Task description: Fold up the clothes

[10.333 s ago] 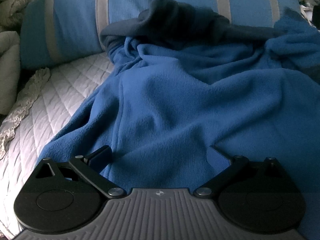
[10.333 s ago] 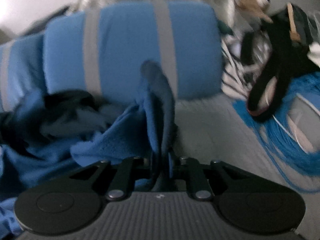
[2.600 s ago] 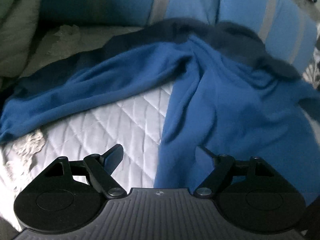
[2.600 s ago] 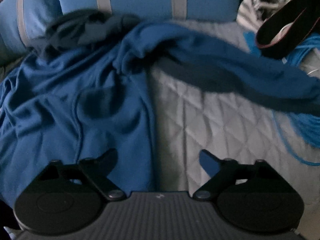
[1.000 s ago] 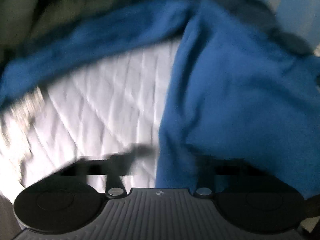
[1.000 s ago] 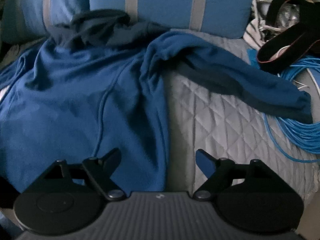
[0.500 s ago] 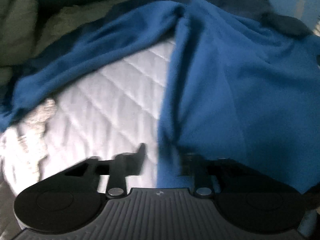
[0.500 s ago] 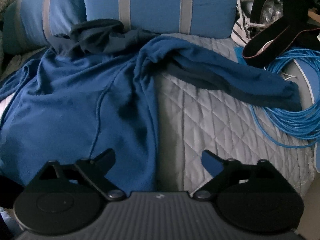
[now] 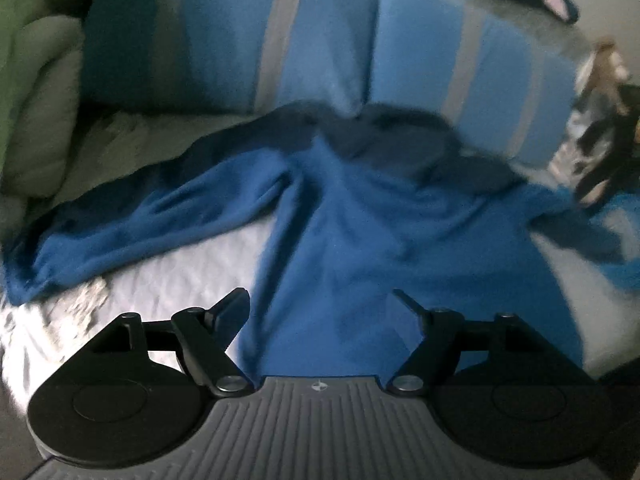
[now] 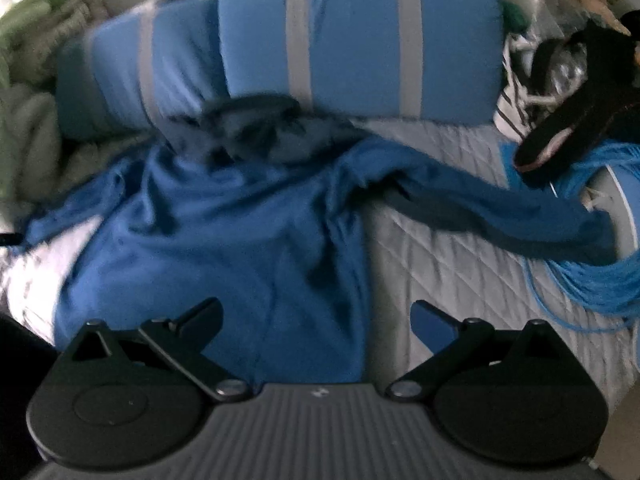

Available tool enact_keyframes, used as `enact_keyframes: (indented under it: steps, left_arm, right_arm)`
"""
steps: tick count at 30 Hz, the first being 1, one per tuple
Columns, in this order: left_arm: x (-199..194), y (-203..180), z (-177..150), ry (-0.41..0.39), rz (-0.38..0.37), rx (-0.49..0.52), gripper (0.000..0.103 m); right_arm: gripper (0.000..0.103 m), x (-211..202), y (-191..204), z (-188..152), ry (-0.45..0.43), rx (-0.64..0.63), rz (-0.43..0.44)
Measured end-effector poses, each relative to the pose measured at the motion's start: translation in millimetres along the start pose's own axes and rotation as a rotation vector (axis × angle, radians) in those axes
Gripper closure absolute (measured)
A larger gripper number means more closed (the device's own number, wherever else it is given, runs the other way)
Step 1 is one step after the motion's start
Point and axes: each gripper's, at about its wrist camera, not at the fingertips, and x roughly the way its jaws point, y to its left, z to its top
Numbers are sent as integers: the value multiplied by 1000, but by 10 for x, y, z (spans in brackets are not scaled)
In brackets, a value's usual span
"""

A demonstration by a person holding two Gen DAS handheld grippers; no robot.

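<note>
— Where's the garment?

— Spread flat on the quilted bedcover (image 10: 452, 272): one blue fleece top (image 9: 380, 248) (image 10: 224, 248), dark hood (image 9: 404, 140) (image 10: 256, 128) bunched against the pillows. Two sleeves out sideways. Left sleeve (image 9: 132, 224) reaching toward the left edge of the bed; right sleeve (image 10: 500, 208) stretched to the cable coil, cuff on or right against it.

— And the tools?

— Left gripper (image 9: 320, 304) spread wide, nothing held, hovering over the fleece's left side edge near the hem. Right gripper (image 10: 316, 316) likewise wide apart and empty, over the right side edge, one finger above fleece, the other above bare quilt.

— Room to move?

— Bare quilt both sides of the body, under each sleeve. Tighter at the rims: green and cream bedding (image 9: 36, 100) heaped on the left, a bit of lace trim (image 9: 84, 300) below the left cuff. On the right, one coil of blue cable (image 10: 592, 276), a black strap-like item (image 10: 568, 136) across it, more clutter behind, too blurred to name.

— Count of pillows?

— Two, blue with grey stripes (image 9: 280, 36) (image 10: 356, 40), side by side along the head of the bed, hood touching both.
</note>
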Motion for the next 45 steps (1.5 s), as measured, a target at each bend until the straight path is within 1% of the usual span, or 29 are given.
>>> enact_keyframes:
  steps: [2,5,7,10,13,15,20,27,29,31,33,35,37,38,41,45]
  left_arm:
    - [75,-40,101,-41,3,8,27]
    - [299,-22,267,-95,27,-26,27]
    - [512,7,378,-110,56,-65,27]
    - [903,111,488,-90,62,-101,27]
    - [1287,334,542,-60,16,-182,27]
    - [1538,505,550,-54,-27,-253,27]
    - [2064,901,484,-78,-99,-446,28]
    - [2422,1045,450,-57,-192,-499,28]
    - [2523,1083,442,-51,-218,-513,28]
    - [2582,1090,471,-60,-238,-524,29]
    - [2616,1108,496,-83,-227,-543,32]
    - [2615,1140,518,-118,-210,-558,43]
    - [2596,1183,523,-154,-191,-567,48]
    - [2603,1203,522,-158,-188,-571,50]
    - [2639,1253,511,-157,-192,-582,51]
    - [2665,1263,498,-159,-202,-592,51]
  right_arm:
    - [0,26,58,114,-49,-14,-5]
    - [0,148,130,320,-120,-22,-1]
    - [0,276,125,442,-147,9,39]
    - [0,592,89,596,-173,83,93]
    - [0,860,-29,593,-173,154,95]
    - [0,1032,-112,584,-172,201,95]
    - [0,1461,-318,562,-170,320,93]
    - [0,2062,-607,532,-167,485,91]
    - [0,2119,-643,539,-154,499,72]
    - [0,2175,-680,544,-141,511,74]
    - [0,2231,-719,548,-127,523,82]
    - [0,2262,-754,564,-127,529,82]
    - [0,2259,-780,589,-133,512,69]
    - [0,2255,-793,602,-136,503,62]
    - [1,2258,-778,634,-143,470,100]
    - [4,2404,-678,665,-105,452,153]
